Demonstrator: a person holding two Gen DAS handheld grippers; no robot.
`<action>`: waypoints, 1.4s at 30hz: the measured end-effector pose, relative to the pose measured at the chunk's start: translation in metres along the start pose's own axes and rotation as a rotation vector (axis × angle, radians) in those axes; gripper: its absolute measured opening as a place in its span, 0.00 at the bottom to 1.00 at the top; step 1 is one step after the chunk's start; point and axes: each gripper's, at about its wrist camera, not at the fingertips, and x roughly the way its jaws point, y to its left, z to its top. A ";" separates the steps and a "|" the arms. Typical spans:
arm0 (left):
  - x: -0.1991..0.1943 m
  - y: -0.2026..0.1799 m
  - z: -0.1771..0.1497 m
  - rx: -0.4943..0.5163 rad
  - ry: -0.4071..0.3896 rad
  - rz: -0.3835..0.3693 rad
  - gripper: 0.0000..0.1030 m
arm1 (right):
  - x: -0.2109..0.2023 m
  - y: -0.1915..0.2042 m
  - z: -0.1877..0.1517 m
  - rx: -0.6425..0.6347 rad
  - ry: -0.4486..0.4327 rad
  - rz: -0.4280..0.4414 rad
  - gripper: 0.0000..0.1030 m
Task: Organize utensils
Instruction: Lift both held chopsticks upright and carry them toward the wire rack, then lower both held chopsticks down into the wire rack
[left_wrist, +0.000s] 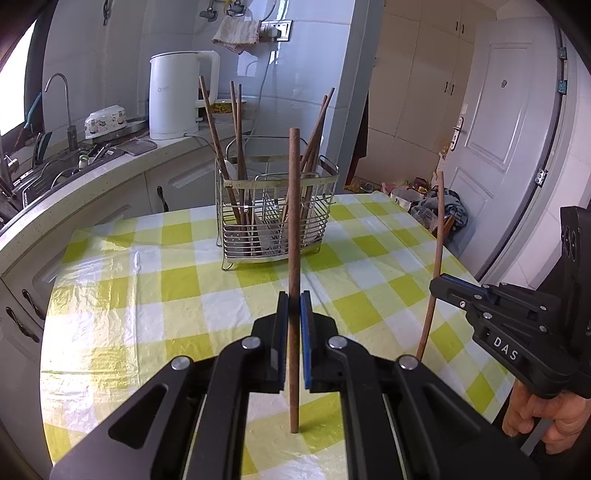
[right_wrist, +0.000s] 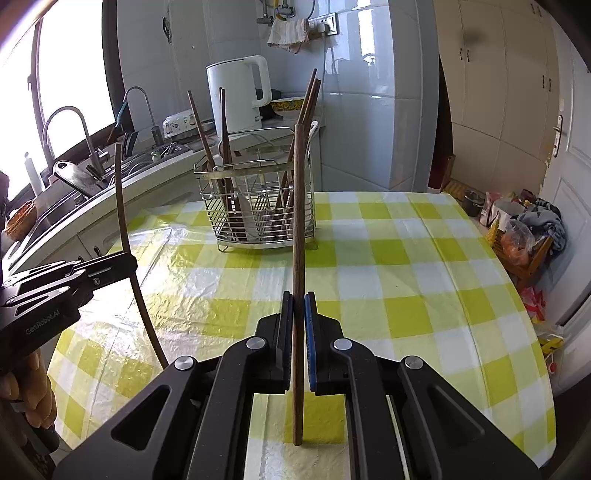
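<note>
Utensils are mid-sort on the checked table (left_wrist: 147, 295): the wire caddy (left_wrist: 277, 214) is holding several chopsticks — apparently upright — while left gripper (left_wrist: 294, 317) and right gripper (right_wrist: 299, 321) are each pinching one chopstick (left_wrist: 294, 221) vertically, awaiting lowering into a compartment.

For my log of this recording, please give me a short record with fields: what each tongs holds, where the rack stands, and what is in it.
left tongs: shut on a brown chopstick, held upright
right tongs: shut on a second chopstick, also upright
wire rack: stands on the checkered table, beyond both tongs
rack contents: several chopsticks leaning at the sides
behind: white kettle on the counter
</note>
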 end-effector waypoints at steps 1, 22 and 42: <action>0.000 0.000 0.001 0.001 -0.001 0.002 0.06 | -0.001 -0.001 0.001 0.002 -0.003 -0.002 0.07; -0.044 0.006 0.142 0.067 -0.182 -0.003 0.06 | -0.034 0.009 0.150 -0.068 -0.143 0.056 0.07; 0.017 0.019 0.240 0.104 -0.224 0.110 0.06 | 0.028 0.023 0.244 -0.072 -0.154 0.111 0.07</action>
